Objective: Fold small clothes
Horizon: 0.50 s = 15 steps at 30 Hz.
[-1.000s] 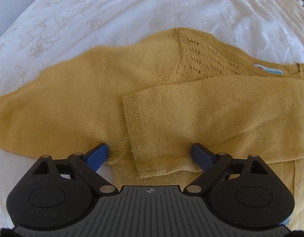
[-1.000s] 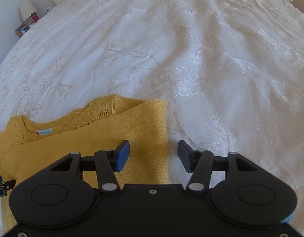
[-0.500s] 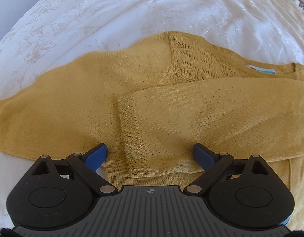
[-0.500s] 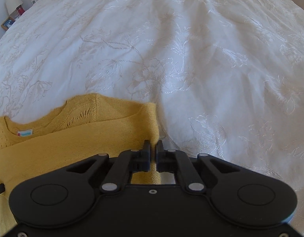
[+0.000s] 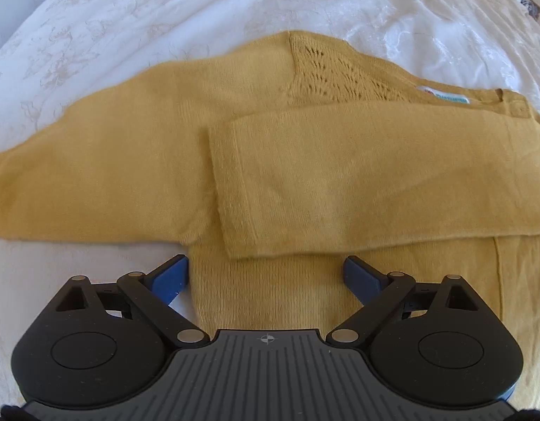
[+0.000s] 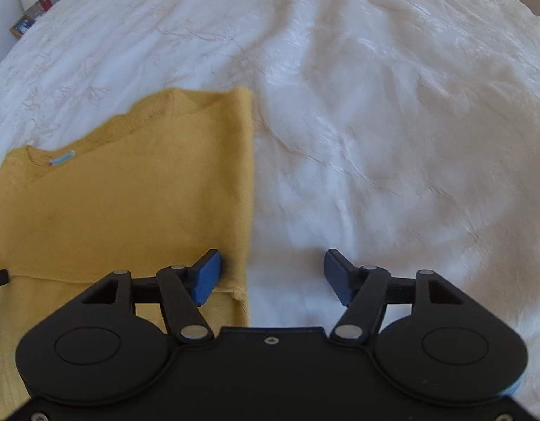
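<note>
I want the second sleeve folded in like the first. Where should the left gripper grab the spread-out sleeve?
Probably at the cuff end of the spread-out sleeve, reaching out to the far left of the left wrist view. It lies flat on the bedspread, so pinch its lower edge from below; the left gripper is open, over the sweater's body.

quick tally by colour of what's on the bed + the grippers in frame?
Mustard-yellow: 1, the sweater
White: 1, the bedspread under it
Black with blue pads: 2, the left gripper and the right gripper, both with jaws open
Total: 4
</note>
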Tool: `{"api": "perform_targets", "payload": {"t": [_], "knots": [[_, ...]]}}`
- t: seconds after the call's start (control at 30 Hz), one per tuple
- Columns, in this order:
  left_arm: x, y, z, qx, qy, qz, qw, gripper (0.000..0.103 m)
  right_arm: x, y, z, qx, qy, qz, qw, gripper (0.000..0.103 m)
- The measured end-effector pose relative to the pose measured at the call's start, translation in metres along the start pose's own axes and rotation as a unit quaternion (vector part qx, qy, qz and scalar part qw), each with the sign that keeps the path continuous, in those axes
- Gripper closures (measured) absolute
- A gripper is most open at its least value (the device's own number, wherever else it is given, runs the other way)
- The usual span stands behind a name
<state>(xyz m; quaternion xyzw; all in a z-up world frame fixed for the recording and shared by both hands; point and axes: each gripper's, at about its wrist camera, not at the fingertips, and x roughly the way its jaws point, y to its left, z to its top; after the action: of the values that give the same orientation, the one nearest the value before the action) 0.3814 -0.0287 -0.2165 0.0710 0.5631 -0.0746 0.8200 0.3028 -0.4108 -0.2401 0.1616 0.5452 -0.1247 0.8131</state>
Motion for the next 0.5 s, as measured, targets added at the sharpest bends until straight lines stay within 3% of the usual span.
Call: {"api": "perform_targets", "payload": {"t": [0.13,0.23,0.3,0.5], "knots": [[-0.016,0.007,-0.022,-0.006,-0.005,0.005,1.0,0.008,-0.014,-0.014,-0.006,0.044,-0.008,-0.025,0.999,0.034],[-0.03,0.019,-0.038,-0.023,-0.012,0.006,0.9996,0.008,-0.034,-0.012,-0.011,0.052,-0.027,0.003,0.998,0.032],[-0.04,0.032,-0.046,-0.04,-0.021,0.011,0.9989,0.008,-0.049,-0.002,-0.016,0.039,-0.039,0.023,0.998,0.025],[-0.061,0.079,-0.056,-0.077,-0.039,0.024,0.996,0.008,-0.074,0.053,-0.042,-0.02,-0.044,0.074,0.996,0.017]]}}
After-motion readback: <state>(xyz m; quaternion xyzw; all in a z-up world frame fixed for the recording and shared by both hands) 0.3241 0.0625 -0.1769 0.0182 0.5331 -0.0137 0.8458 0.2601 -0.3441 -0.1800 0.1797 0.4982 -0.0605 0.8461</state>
